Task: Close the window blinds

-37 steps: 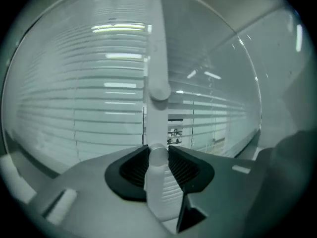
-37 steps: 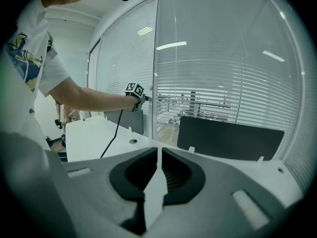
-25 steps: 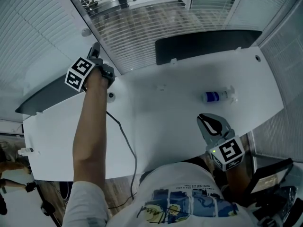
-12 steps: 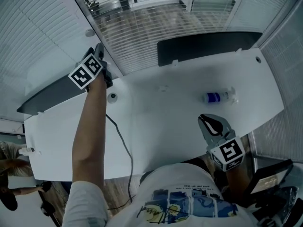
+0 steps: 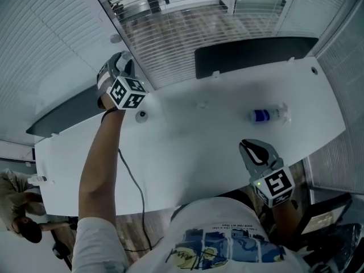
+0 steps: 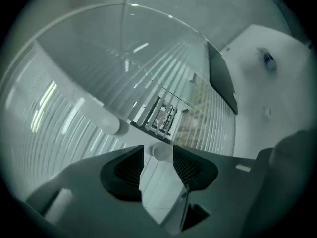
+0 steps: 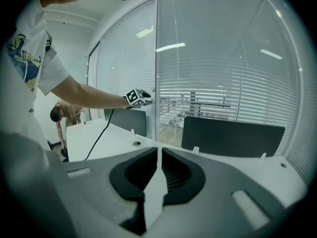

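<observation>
Two tongs. Right tongs (image 5: 247, 147): nearest, closed on nothing, parked low over the desk (image 5: 199, 147), likely idle. Bottle (image 5: 267, 115) and cable (image 5: 133, 181): clear of the reach. Left tongs (image 5: 121, 60): stretched over the far corner, jaws just opening, blind knob (image 6: 159, 151) unpressed between the tips. Blinds (image 5: 187, 33): behind the glass, slats partly open.

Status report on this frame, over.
Left gripper just opening, blind knob between jaws, ungripped. Right gripper shut, empty. Blinds not yet closed. Nothing in the way.
</observation>
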